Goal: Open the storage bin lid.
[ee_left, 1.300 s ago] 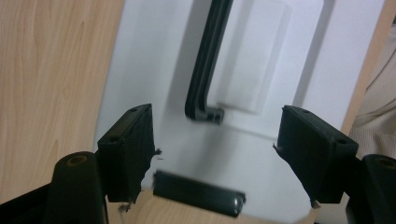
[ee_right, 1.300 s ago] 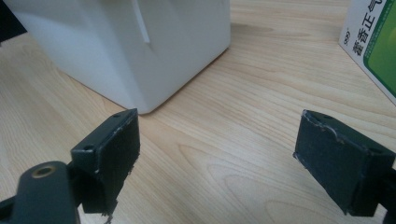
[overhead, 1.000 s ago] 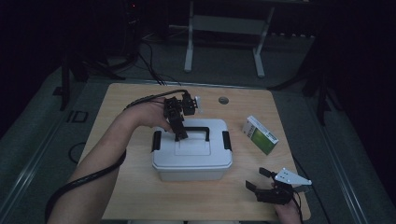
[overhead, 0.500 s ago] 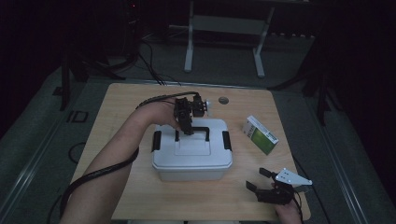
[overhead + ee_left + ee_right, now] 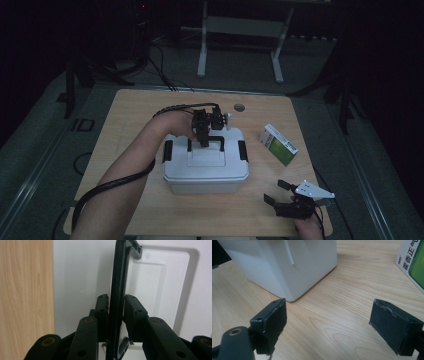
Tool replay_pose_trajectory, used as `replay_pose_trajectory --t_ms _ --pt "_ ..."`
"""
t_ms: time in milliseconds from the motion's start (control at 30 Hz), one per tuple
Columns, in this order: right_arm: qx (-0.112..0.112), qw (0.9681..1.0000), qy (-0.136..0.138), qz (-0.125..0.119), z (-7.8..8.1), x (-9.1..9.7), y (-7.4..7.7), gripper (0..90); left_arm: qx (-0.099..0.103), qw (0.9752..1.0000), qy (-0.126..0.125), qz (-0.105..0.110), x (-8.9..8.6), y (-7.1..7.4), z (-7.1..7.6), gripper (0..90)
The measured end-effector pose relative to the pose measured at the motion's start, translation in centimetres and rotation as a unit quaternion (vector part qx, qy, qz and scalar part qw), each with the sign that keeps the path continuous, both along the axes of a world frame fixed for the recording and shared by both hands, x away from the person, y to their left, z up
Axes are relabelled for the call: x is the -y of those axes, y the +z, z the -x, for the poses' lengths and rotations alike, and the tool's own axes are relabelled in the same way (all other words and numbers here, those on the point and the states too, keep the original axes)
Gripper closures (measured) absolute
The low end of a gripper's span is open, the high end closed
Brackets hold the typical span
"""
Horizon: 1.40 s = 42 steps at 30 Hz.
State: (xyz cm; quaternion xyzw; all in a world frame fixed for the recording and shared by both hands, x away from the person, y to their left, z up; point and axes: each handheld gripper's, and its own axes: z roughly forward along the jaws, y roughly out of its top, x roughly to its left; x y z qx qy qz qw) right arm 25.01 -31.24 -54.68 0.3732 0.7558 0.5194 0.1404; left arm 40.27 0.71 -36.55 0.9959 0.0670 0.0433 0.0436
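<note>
Since the earlier frame, the left gripper (image 5: 205,136) has been shifted along the white plastic lidded box (image 5: 206,167), its jaws just closed onto the box's black carrying handle (image 5: 119,290), presumably for lifting. The right gripper (image 5: 280,192), beside the box, is held apart and empty.

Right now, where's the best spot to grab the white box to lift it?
Take the white box by its black handle, mid-bar, from above. The bar stands upright and thin; the left gripper already has its jaws on either side of it.
</note>
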Motion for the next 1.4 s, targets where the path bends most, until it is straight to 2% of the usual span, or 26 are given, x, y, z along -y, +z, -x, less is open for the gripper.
replay_pose_trajectory --t_ms 67,167,267,333,433,467,567,733,933,1033,1233,1400 --pt "0.000 1.0000 0.000 0.004 0.0 0.0 0.0 13.9 -0.005 1.0000 0.003 -0.002 0.1 0.0 0.1 77.6" --pt "0.000 1.0000 -0.001 0.000 -0.1 0.0 0.0 13.9 -0.016 0.9998 -0.003 -0.008 0.4 0.2 0.4 80.2" --pt "0.001 1.0000 -0.001 0.001 0.0 0.0 0.0 13.9 -0.016 0.9998 -0.010 -0.012 0.5 0.3 0.5 81.6" --pt "0.000 1.0000 0.001 0.002 0.0 0.0 0.0 13.9 -0.024 0.9995 -0.017 -0.014 0.5 0.4 0.8 83.1" --pt "-0.001 1.0000 0.001 0.002 0.0 0.0 0.0 13.9 -0.022 0.9995 -0.019 -0.009 0.4 0.4 0.9 83.3" --pt "0.000 1.0000 0.002 0.001 0.0 0.0 0.0 13.9 -0.014 0.9997 -0.019 -0.010 0.4 0.5 0.9 83.2" --pt "0.000 1.0000 0.000 0.004 -0.1 0.0 -0.1 13.9 -0.002 0.9998 -0.019 0.000 0.3 1.0 1.0 83.1" --pt "-0.003 1.0000 -0.001 0.001 0.0 0.1 -0.1 13.8 0.004 0.9996 -0.021 0.017 -0.2 2.1 1.1 83.2" --pt "-0.003 1.0000 0.000 0.002 0.0 0.0 -0.1 13.9 0.002 0.9992 -0.012 0.037 -1.4 3.5 1.5 83.3" --pt "-0.003 1.0000 -0.001 0.002 0.0 0.0 -0.1 13.9 0.005 0.9992 -0.011 0.039 -1.8 3.9 1.7 83.4" --pt "-0.004 1.0000 -0.001 0.002 0.0 -0.1 -0.1 13.9 0.008 0.9983 0.006 0.058 -4.2 4.9 2.2 83.4" --pt "-0.005 1.0000 -0.002 0.004 0.0 -0.1 -0.1 13.9 0.015 0.9976 0.021 0.064 -6.2 5.3 2.5 83.4"
